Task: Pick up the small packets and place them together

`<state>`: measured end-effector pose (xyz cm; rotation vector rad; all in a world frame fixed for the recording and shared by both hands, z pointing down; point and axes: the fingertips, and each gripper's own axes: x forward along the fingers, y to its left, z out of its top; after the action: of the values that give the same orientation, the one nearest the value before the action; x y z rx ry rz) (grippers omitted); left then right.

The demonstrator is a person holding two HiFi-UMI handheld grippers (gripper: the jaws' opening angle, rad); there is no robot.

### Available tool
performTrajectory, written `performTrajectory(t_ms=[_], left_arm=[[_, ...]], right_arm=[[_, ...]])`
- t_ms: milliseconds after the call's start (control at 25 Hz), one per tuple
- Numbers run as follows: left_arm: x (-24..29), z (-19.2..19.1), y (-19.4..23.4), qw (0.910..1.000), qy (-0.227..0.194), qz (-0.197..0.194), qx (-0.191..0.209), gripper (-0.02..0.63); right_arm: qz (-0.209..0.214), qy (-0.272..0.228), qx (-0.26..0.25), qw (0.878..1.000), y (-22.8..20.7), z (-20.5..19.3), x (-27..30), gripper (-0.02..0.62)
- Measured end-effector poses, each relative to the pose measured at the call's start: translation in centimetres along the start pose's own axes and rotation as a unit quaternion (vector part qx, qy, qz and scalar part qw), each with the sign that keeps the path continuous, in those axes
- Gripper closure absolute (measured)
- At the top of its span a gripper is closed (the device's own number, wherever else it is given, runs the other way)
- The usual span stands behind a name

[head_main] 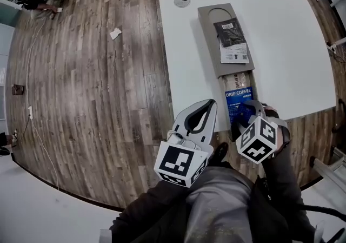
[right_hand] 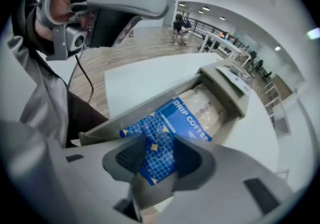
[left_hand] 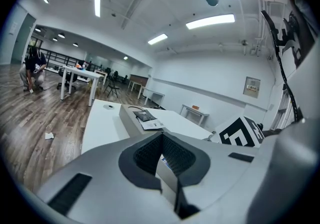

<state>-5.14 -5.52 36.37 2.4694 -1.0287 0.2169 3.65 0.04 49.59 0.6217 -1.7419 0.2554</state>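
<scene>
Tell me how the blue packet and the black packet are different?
The blue packet has big white words; the black packet has a white label. The blue packet lies inside the box's near end; the black packet lies on top of its far end. The blue packet is between the right gripper's parted jaws; no gripper is near the black packet. Both are small packets.

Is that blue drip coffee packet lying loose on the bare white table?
No, the blue packet lies inside the open near end of the long grey box, between its walls.
</scene>
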Motion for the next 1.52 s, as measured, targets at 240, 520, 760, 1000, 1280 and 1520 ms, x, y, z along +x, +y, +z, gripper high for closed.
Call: performTrajectory(t_ms=[240, 520, 760, 1000, 1280, 1520], left_arm=[[0.4, -0.2, 0.2, 1.0, 0.006, -0.002, -0.001, 0.603], [0.4, -0.3, 0.3, 1.0, 0.005, -0.001, -0.001, 0.603], [0.5, -0.3, 0.2, 1.0, 0.003, 0.0, -0.005, 0.603], [0.4, 0.1, 1.4, 0.9998, -0.002, 0.016, -0.008, 0.603], [0.2, 0.2, 1.9, 0.9995, -0.005, 0.028, -0.01, 0.603], [-0.1, -0.1, 1.2, 0.9995, -0.003, 0.03, -0.01, 0.603]], right_arm=[[-0.008, -0.011, 0.029, 0.999, -1.4, 0.0, -0.2, 0.594], [0.046, -0.044, -0.055, 0.996, 0.6, 0.0, -1.6, 0.474], [0.078, -0.044, -0.09, 0.992, 2.5, 0.5, -0.8, 0.236], [0.076, -0.033, -0.128, 0.988, 3.2, 1.4, 0.5, 0.207], [0.023, -0.042, -0.148, 0.988, 1.6, 1.7, 0.1, 0.591], [0.009, -0.082, -0.112, 0.99, 0.6, 2.6, -0.7, 0.591]])
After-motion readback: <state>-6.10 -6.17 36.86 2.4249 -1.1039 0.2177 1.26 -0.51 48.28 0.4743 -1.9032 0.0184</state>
